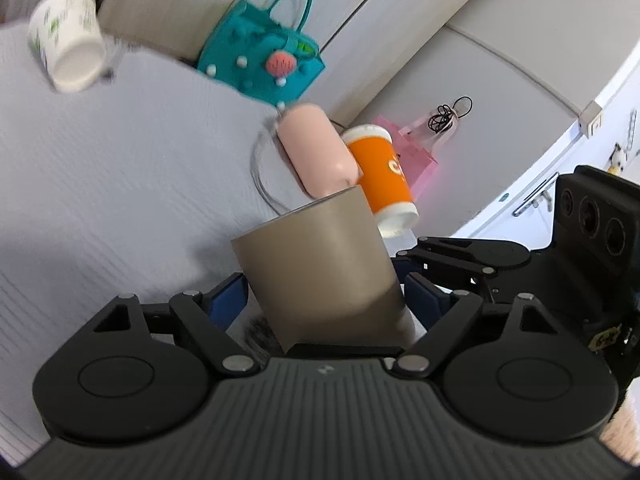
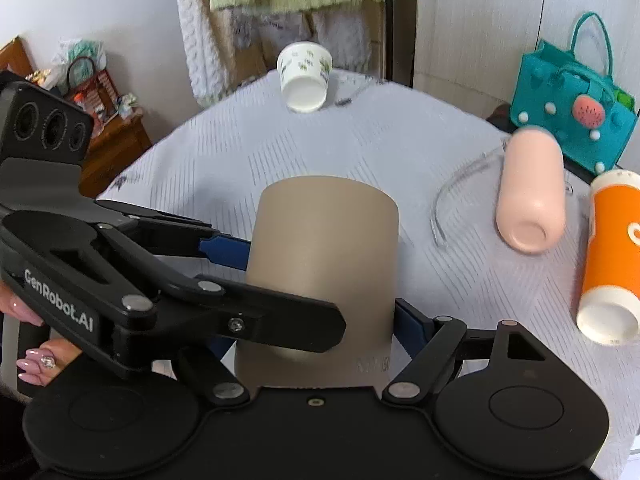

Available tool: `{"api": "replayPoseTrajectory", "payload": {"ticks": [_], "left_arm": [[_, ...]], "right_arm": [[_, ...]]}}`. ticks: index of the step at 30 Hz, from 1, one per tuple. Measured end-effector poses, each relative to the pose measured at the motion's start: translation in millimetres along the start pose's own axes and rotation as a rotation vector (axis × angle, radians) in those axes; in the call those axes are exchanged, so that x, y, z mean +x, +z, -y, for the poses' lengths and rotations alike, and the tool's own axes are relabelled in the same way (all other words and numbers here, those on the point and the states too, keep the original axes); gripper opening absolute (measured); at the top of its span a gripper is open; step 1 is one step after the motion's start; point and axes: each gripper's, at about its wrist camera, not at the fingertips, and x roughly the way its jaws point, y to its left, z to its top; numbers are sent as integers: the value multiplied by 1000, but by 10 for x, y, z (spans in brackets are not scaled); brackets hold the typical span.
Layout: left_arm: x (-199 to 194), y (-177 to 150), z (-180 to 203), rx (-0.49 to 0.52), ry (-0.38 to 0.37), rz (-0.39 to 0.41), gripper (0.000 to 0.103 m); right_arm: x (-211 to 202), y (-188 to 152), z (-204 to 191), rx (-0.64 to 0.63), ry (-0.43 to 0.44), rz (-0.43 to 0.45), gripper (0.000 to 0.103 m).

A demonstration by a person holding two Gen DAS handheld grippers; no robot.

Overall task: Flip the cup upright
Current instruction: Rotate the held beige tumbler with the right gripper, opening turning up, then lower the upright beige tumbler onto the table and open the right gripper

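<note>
Where cups lie (tipped): ribbed tablecloth (image 2: 320,152).

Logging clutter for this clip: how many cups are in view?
4: taupe cup held between both claws; white printed cup far side; pink cup and orange cup lying right.

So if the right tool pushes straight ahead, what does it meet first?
The brown cup, already between the right tool's fingers with the left tool on it too. Beyond it, probably the white printed cup.
</note>
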Motion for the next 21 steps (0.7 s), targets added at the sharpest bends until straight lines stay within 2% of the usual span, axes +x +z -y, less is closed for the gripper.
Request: {"api": "replayPoseTrajectory", "payload": {"ticks": [5, 11, 14, 21], "left_arm": [[-119, 179, -52, 103, 58, 54, 81], [-216, 427, -169, 168, 51, 113, 80], [-182, 530, -193, 200, 68, 138, 77], [-119, 649, -115, 295, 109, 193, 77]], "right_arm": [[128, 108, -112, -60, -31, 102, 83], [292, 213, -99, -64, -39, 220, 83], [380, 314, -27, -42, -37, 246, 83], [553, 378, 27, -75, -95, 328, 83]]}}
